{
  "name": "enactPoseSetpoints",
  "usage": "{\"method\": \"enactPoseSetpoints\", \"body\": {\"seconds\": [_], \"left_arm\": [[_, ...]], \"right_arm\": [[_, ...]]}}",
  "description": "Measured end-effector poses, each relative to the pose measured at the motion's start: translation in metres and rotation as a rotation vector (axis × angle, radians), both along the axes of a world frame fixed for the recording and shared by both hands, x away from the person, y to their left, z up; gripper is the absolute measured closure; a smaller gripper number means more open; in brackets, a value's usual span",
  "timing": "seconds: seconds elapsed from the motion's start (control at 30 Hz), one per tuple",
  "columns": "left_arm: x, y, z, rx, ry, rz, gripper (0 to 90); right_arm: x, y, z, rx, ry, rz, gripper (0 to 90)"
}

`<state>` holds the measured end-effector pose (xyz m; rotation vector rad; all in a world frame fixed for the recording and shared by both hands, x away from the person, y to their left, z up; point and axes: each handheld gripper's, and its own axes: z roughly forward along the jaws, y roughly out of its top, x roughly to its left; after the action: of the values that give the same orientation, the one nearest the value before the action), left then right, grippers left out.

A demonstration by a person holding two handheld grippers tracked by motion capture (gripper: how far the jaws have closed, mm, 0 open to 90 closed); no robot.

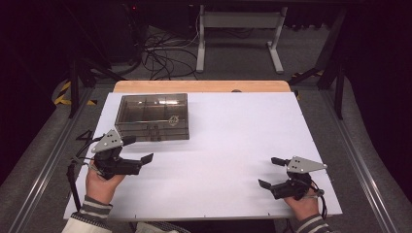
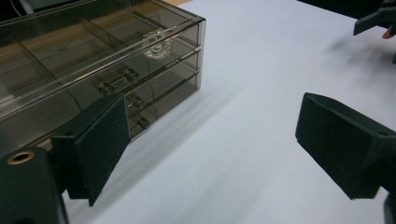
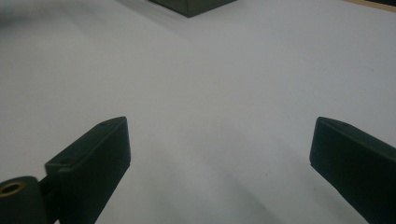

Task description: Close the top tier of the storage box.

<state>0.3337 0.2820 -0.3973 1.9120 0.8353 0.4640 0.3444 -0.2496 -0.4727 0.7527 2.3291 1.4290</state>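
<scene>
Basically, both grippers hovered over the white table top [image 1: 223, 145] with nothing held. Left gripper [image 1: 137, 149] sat near the table's left front edge, just in front of the smoky clear drawer box [image 1: 152, 116], apart from it, not touching. Its jaws stood spread wide; in the left gripper view the gap between the pads [image 2: 100, 144] held only bare table, with the box's front drawers and their small knobs [image 2: 135, 100] beyond the left jaw. Box lay flat at the far left part of the table, lid compartments visible through the top, a small shiny item [image 1: 173, 119] inside near its right front corner; can't tell what it was. Right gripper [image 1: 272, 172] was at the right front of the table, well apart from the box, jaws also wide apart, empty, over bare surface in the right gripper view. Box corner [image 3: 191, 5] just showed at the top there.
</scene>
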Motion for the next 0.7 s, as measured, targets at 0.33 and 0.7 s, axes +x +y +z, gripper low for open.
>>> {"method": "enactPoseSetpoints", "body": {"seconds": [0.33, 0.7], "left_arm": [[-0.009, 0.011, -0.023, -0.027, -0.014, -0.018, 3.9], [-0.012, 0.018, -0.05, -0.026, 0.013, -0.009, 3.5]], "right_arm": [[0.0, 0.0, 0.0, 0.0, -0.001, 0.002, 5.9], [0.0, 0.0, 0.0, -0.006, -0.002, 0.003, 5.9]]}}
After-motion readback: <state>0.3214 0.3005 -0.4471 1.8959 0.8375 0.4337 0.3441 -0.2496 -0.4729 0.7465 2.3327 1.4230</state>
